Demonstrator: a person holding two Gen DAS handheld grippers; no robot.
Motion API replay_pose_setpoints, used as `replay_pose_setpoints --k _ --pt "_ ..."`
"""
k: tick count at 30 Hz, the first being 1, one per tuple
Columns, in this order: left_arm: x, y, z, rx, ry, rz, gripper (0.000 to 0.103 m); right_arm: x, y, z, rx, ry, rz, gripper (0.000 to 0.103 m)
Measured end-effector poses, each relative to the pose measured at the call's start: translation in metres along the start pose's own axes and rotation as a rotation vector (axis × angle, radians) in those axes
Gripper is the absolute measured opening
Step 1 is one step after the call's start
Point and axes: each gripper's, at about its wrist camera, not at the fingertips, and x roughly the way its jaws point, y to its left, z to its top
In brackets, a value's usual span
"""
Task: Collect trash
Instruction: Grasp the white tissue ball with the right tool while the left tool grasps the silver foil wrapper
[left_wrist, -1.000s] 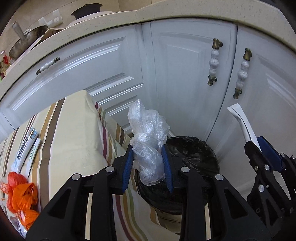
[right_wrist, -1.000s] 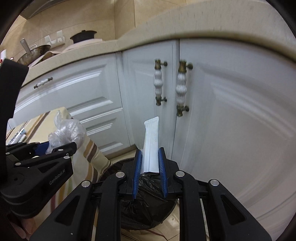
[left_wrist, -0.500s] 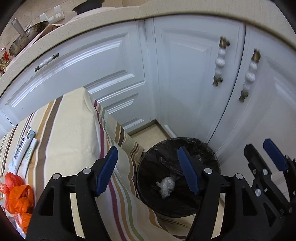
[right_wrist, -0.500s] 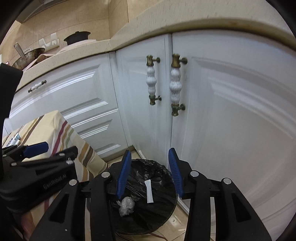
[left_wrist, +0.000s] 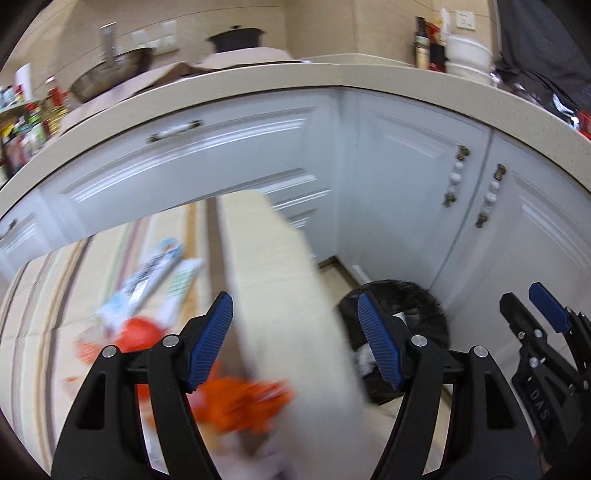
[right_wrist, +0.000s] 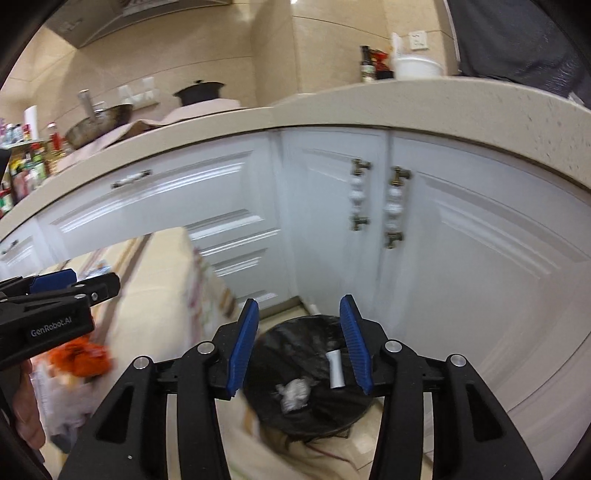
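Observation:
A bin with a black liner (right_wrist: 314, 373) stands on the floor by the white cabinets; it also shows in the left wrist view (left_wrist: 406, 325). Inside lie a crumpled clear plastic wad (right_wrist: 293, 393) and a white wrapper (right_wrist: 335, 369). My right gripper (right_wrist: 299, 347) is open and empty above the bin. My left gripper (left_wrist: 295, 341) is open and empty over the edge of the striped tablecloth (left_wrist: 280, 295). Orange plastic trash (left_wrist: 243, 400) and white packets (left_wrist: 155, 280) lie blurred on the cloth to its left.
White cabinet doors with beaded handles (right_wrist: 395, 206) stand right behind the bin. A counter (right_wrist: 332, 107) above carries a pan, a pot and bottles. The other gripper shows at the left edge of the right wrist view (right_wrist: 55, 295).
Both grippers opened and dropped the plastic wad and the white wrapper into the bin. Since then both have lifted and pulled back; the left swung left toward the table.

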Motion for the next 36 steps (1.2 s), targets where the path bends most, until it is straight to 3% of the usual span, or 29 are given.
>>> replay_pose_setpoints --k 10,19,31,34,36 --pt "-0.053 0.120 -0.049 -0.111 0.010 0.163 0.072 -0.032 0.093 -0.027 -0.103 0.046 0.177 0.046" --pt "-0.066 0.181 -0.098 -0.187 0.078 0.251 0.072 -0.038 0.146 -0.055 -0.184 0.111 0.280 0.046" --pt "-0.067 0.190 -0.115 -0.227 0.101 0.235 0.072 -0.023 0.165 -0.065 -0.202 0.197 0.334 0.046" --pt "-0.064 0.183 -0.116 -0.219 0.108 0.219 0.072 -0.021 0.166 -0.067 -0.199 0.210 0.355 0.024" --pt "-0.062 0.179 -0.117 -0.213 0.113 0.208 0.072 -0.023 0.166 -0.067 -0.203 0.206 0.357 0.023"
